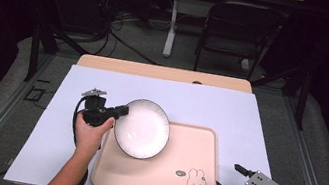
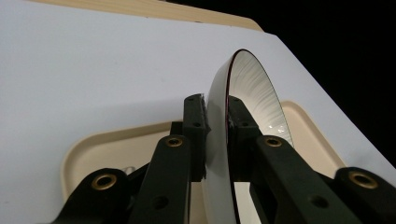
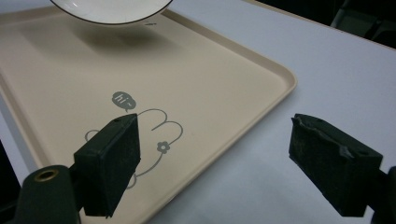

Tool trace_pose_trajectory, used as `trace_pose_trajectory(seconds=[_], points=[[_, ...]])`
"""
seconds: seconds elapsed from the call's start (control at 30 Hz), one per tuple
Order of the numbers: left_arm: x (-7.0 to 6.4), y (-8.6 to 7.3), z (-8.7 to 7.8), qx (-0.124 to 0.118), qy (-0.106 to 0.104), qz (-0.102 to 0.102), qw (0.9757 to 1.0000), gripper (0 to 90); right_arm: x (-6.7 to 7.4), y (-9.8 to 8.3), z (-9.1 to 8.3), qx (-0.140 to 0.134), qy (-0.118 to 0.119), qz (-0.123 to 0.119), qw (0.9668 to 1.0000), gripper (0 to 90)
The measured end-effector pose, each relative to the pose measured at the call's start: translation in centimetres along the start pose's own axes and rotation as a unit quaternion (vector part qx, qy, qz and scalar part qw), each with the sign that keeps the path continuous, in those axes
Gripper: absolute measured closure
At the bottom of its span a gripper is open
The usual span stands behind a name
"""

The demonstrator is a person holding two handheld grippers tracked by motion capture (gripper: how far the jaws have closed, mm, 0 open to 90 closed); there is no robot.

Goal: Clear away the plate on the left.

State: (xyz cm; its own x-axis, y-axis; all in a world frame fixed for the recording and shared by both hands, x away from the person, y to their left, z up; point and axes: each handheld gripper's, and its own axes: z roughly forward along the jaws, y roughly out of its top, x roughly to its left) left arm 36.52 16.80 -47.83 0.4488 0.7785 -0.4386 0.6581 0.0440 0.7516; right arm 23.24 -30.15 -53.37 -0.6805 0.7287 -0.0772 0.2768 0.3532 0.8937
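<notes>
Plate: your white plate [image 1: 142, 128] with the dark rim sits left of centre in the high view, held over the upper left corner of the tray [image 1: 193, 148]; the shadow under it in the right gripper view suggests it hangs clear of the tray floor.
Left gripper: your left gripper [image 1: 121, 111] is clamped on the plate's left rim, one pad on each face, as the left gripper view [image 2: 216, 135] shows plainly.
Key relation: the plate reaches from the fingers toward the right of the frame, out over the tray, tilted rather than flat; to set it down you likely need to level it and lower it onto the bare floor below.
Right gripper: your right gripper [image 1: 231, 180] rests at the lower right of the high view, just off the tray's right edge, jaws spread wide with nothing between them. It is well apart from the plate, so the left hand is the nearer one.
Tray: beige, with a rabbit drawing [image 3: 140, 135] near its lower right corner.
Surface: a white sheet [image 1: 201, 103] covers the table.
Room: dark, with a folding chair [image 1: 236, 31] beyond the table's far edge.
</notes>
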Motion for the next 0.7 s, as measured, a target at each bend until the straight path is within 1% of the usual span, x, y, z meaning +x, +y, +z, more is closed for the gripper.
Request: trace_pose_trajectory(seconds=[0.03,0.07,0.1,0.13,0.17,0.2,0.37,0.43,0.6,0.7], points=[[-0.4,-0.2,0.4,0.006,-0.004,0.005,1.0000,80.9,0.0,0.0,0.0,-0.001,-0.001,0.001,1.0000,15.9],[-0.4,-0.2,0.4,0.006,-0.004,0.005,1.0000,80.9,0.0,0.0,0.0,-0.001,-0.001,0.001,1.0000,15.9],[-0.8,-0.4,0.8,0.011,-0.009,0.007,0.9999,80.8,-0.1,0.0,0.0,0.000,0.000,0.001,1.0000,15.9],[-0.8,-0.4,0.8,0.011,-0.009,0.007,0.9999,80.8,-0.1,0.0,0.0,0.000,0.000,0.001,1.0000,15.9],[-1.2,-0.7,1.2,0.016,-0.014,0.013,0.9997,80.8,0.0,0.0,0.0,0.001,0.000,0.000,1.0000,15.9],[-1.2,-0.7,1.2,0.016,-0.014,0.013,0.9997,80.8,0.0,0.0,0.0,0.000,0.000,0.000,1.0000,15.9],[-2.1,-1.3,2.0,0.029,-0.024,0.019,0.9991,80.8,0.0,0.0,0.0,-0.002,0.000,0.001,1.0000,15.9],[-2.5,-1.7,2.4,0.034,-0.031,0.022,0.9987,80.7,0.0,0.0,0.0,0.000,0.000,0.001,1.0000,15.9],[-3.0,-2.1,2.8,0.042,-0.038,0.024,0.9981,80.7,-0.1,0.0,0.0,0.000,0.001,0.001,1.0000,15.9],[-3.4,-2.4,3.2,0.047,-0.042,0.029,0.9976,80.7,0.0,0.0,0.0,0.001,0.001,0.000,1.0000,15.9]])
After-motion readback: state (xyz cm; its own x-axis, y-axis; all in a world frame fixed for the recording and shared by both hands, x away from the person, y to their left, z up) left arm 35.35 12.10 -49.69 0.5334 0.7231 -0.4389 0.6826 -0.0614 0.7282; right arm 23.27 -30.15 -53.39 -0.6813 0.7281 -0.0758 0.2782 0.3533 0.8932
